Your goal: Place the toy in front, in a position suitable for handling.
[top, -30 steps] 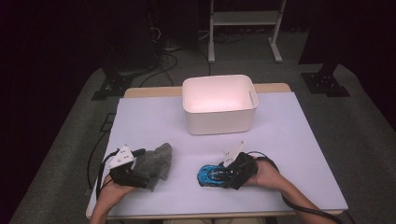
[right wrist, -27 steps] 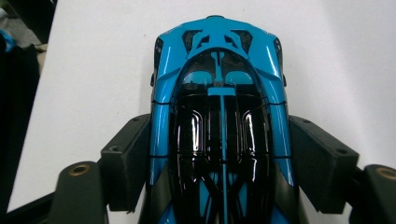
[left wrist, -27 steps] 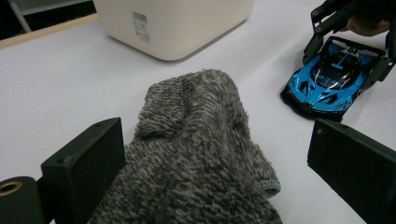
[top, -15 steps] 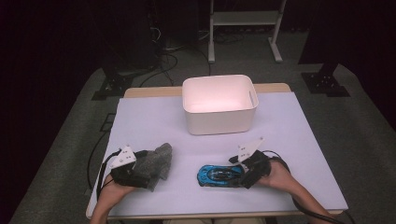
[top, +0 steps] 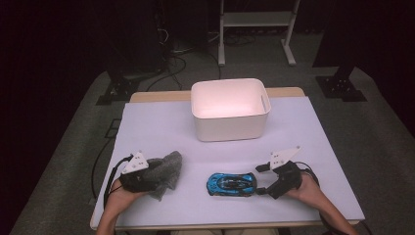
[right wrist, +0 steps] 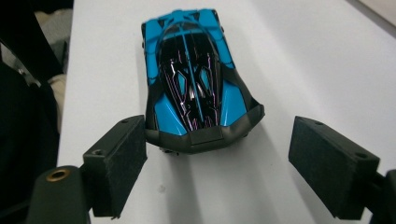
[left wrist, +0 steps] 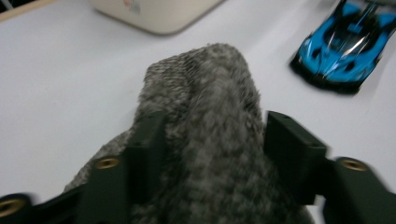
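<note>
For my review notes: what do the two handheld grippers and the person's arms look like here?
Left gripper and right gripper are black, each topped by a pale three-cornered plate with small holes. Jaws are blocky black pads; brass-coloured inserts sit in the arms behind them. A dark cable trails from each. Forearms show no sleeves.

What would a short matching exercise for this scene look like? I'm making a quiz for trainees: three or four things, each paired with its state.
Things:
1. grey cloth
2. blue toy car
3. white bin
4. right hand-held gripper

States:
A. stands at the far side of the table
B. jaws wide open, just behind the car's end
C. between the left hand-held gripper's jaws
D. lies free on the table, gripped by nothing

Pairs: 1-C, 2-D, 3-A, 4-B
</note>
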Demonstrator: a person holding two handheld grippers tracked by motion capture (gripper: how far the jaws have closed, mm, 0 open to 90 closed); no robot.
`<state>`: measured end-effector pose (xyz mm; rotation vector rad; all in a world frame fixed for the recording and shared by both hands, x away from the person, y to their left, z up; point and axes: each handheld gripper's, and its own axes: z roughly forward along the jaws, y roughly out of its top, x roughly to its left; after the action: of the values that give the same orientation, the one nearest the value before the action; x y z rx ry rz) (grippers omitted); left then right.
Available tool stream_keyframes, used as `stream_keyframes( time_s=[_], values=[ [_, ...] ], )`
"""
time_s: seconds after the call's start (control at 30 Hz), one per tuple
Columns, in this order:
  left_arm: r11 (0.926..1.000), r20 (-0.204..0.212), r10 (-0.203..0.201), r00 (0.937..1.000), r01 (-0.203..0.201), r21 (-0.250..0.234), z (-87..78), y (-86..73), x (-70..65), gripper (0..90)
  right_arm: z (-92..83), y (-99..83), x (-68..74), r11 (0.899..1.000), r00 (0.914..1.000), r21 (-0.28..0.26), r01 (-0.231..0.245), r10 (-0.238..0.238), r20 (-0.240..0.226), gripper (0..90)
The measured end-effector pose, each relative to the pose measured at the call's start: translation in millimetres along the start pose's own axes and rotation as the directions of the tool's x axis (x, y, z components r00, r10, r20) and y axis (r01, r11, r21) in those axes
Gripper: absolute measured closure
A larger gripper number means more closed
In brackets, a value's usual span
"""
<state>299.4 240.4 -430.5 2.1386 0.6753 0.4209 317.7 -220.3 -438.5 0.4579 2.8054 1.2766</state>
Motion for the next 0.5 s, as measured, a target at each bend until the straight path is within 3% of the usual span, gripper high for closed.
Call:
stream_keyframes(
  time_s=[0.03, 0.1, 0.2, 0.23, 0.33, 0.4, 0.43, 0.47, 0.5],
  values=[
    [1.0000, 0.000, 0.000, 1.0000, 0.000, 0.000, 0.0, 0.0, 0.0, 55.8, 0.0, 0.0, 0.0, 1.000, 1.0000, 0.000, 0.000, 0.000, 0.000, 18.0],
    [0.9984, -0.009, 0.033, 0.9994, -0.033, 0.046, 3.8, 0.3, -2.5, 68.5, 3.8, 1.1, 0.9, 1.000, 1.0000, 0.016, 0.009, -0.009, 0.000, 17.5],
    [0.9970, 0.019, 0.052, 0.9984, -0.053, 0.056, 5.1, 3.5, -5.1, 77.3, 5.7, 1.2, 0.5, 1.000, 0.9999, 0.022, 0.011, -0.011, -0.006, 17.6],
    [0.9970, 0.019, 0.052, 0.9984, -0.053, 0.056, 5.1, 3.5, -5.1, 78.2, 5.7, 1.2, 0.5, 1.000, 0.9999, 0.022, 0.011, -0.011, -0.006, 17.6],
    [0.9983, 0.086, 0.058, 0.9946, -0.059, 0.006, 1.8, 15.9, -12.5, 78.4, 9.5, 0.7, 1.7, 0.999, 0.9996, 0.045, 0.026, -0.025, -0.012, 17.6],
    [0.9979, 0.098, 0.064, 0.9931, -0.064, -0.001, 1.6, 20.7, -14.7, 78.4, 10.0, 0.8, 2.1, 0.998, 0.9996, 0.048, 0.027, -0.026, -0.014, 17.6],
    [0.9972, 0.134, 0.075, 0.9882, -0.073, -0.016, 3.8, 30.8, -19.8, 78.4, 11.2, 1.4, 2.4, 0.999, 0.9994, 0.046, 0.029, -0.028, -0.020, 17.6],
    [0.9972, 0.134, 0.075, 0.9882, -0.073, -0.016, 3.8, 30.8, -19.8, 78.3, 11.2, 1.4, 2.4, 0.999, 0.9994, 0.046, 0.029, -0.028, -0.020, 17.6],
    [0.9957, 0.157, 0.092, 0.9832, -0.091, -0.015, 6.9, 37.2, -23.4, 78.3, 12.5, 2.2, 3.1, 0.998, 0.9993, 0.047, 0.030, -0.029, -0.026, 17.6]
  ],
)
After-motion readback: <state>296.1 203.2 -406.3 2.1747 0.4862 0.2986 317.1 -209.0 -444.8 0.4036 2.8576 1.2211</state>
